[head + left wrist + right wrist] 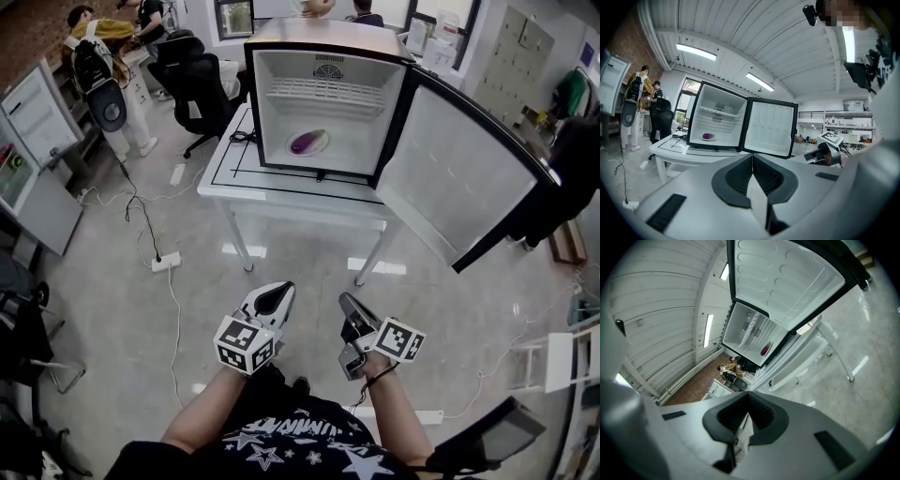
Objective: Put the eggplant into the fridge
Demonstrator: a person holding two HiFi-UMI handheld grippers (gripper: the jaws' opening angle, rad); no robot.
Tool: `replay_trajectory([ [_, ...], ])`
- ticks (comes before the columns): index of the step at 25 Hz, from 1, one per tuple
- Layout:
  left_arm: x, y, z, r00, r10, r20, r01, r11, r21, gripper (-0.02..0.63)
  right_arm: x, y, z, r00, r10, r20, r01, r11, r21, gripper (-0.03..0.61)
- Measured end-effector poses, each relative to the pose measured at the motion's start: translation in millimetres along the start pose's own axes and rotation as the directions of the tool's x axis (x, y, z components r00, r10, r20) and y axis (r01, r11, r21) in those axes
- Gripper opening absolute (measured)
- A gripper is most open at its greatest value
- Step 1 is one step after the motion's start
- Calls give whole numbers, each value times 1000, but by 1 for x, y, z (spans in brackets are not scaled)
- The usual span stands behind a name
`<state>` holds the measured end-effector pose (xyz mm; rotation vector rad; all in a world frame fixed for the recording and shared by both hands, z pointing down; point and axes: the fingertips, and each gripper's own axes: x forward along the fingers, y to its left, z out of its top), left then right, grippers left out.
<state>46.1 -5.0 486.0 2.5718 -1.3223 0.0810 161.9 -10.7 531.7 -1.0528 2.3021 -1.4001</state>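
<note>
The eggplant is seen in the head view lying on a small plate on the bottom of the fridge, which is set on a white worktop. The door is swung wide open. The left claw and the right claw are held low over the floor, well apart from the worktop.

In the left gripper view, the pads are pressed together with nothing between them, and the eggplant is visible far off inside the fridge.

In the right gripper view, the claw is likewise clenched on nothing, and the eggplant is seen beyond the open door.

The placing is judged done; at most, closing the door is left.
</note>
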Motion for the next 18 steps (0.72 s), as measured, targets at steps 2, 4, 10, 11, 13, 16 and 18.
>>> replay_trajectory([
  [2,-3,0,-1,1000,1,1,-1,1000,1,9,-1,-1,-3,1000,-1,0,1,1000,1,6],
  [4,-6,1,-1,1000,1,7,-1,1000,-3,9,-1,-1,-4,1000,-1,7,1,1000,2,6],
  [10,-22,7,-4,1000,-10,11,10,1000,-13,9,6,7,-18,1000,-15,14,15,1000,7,6],
  [11,-26,9,-4,1000,-10,10,10,1000,-18,9,7,10,-22,1000,-18,13,18,1000,10,6],
  [13,-36,12,-4,1000,-13,7,14,1000,-18,9,10,18,-31,1000,-18,10,18,1000,14,6],
  [16,-52,17,-4,1000,-15,1,15,1000,-14,9,11,29,-44,1000,-16,5,16,1000,9,6],
  [18,-62,21,-5,1000,-11,0,11,1000,-19,9,12,34,-50,1000,-19,7,19,1000,8,6],
])
